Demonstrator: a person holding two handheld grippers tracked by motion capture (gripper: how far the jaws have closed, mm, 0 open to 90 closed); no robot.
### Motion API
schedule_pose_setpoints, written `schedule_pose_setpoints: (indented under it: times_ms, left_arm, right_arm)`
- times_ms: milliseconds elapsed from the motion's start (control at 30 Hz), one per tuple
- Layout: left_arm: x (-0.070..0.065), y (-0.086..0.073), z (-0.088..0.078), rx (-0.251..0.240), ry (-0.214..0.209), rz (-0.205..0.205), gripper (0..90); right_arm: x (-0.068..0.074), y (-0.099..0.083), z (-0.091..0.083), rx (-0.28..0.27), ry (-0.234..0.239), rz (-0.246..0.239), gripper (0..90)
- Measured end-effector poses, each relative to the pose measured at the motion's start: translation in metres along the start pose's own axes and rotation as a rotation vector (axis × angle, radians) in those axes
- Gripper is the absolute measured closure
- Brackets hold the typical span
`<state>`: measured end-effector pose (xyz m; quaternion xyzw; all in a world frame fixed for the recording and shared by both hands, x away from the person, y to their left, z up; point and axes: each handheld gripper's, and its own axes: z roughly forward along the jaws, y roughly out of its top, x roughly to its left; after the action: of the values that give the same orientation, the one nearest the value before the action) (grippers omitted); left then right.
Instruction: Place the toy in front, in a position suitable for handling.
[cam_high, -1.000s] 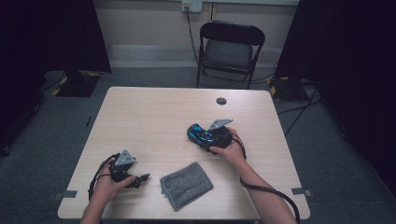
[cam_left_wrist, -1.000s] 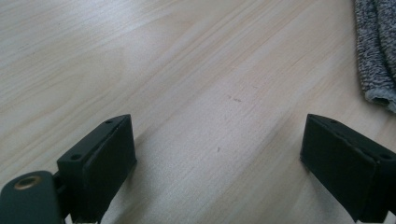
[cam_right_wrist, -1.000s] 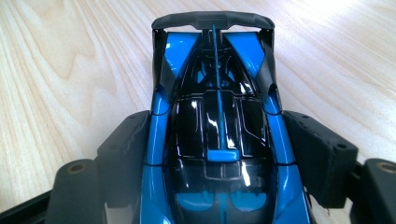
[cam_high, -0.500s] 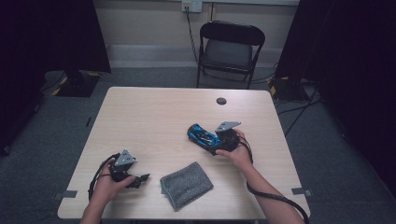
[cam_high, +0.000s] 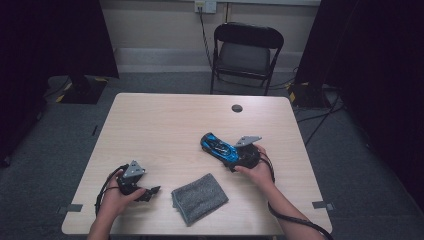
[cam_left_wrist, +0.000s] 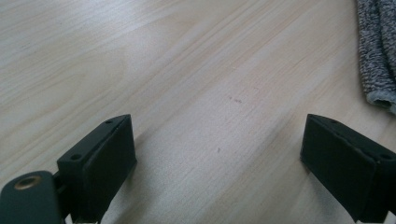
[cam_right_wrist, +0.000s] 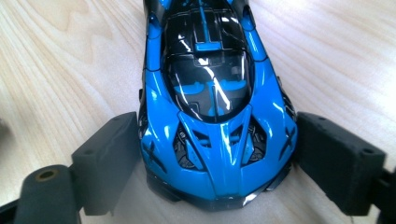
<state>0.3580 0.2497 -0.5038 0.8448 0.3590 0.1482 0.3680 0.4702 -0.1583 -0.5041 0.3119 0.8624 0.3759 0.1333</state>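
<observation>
Toy car (cam_right_wrist: 217, 107) between right gripper (cam_right_wrist: 217, 168) jaws

Both hand-held grippers (cam_high: 150, 191) (cam_high: 231, 159) spread wide.

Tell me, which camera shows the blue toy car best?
The right gripper view: the blue toy car appears close up, its end between the black jaws. The high view shows it small on the table. The left gripper view shows bare wood and grey cloth.
</observation>
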Motion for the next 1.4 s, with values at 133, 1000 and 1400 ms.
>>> schedule_pose_setpoints:
  times_ms: [133, 1000, 1400]
  left_arm:
    - [0.0, 0.0, 0.0, -0.001, 0.002, -0.001, 9.6]
    - [-0.015, 0.018, -0.008, -0.056, -0.024, -0.067, 16.9]
    - [-0.07, 0.058, -0.009, -0.108, -0.144, 0.066, 22.6]
  right_arm:
    - [-0.001, -0.001, -0.001, 0.001, 0.002, 0.002, 15.2]
    - [-0.005, -0.004, -0.005, -0.017, 0.026, -0.023, 23.5]
    - [-0.005, -0.004, -0.005, -0.018, 0.026, -0.022, 23.7]
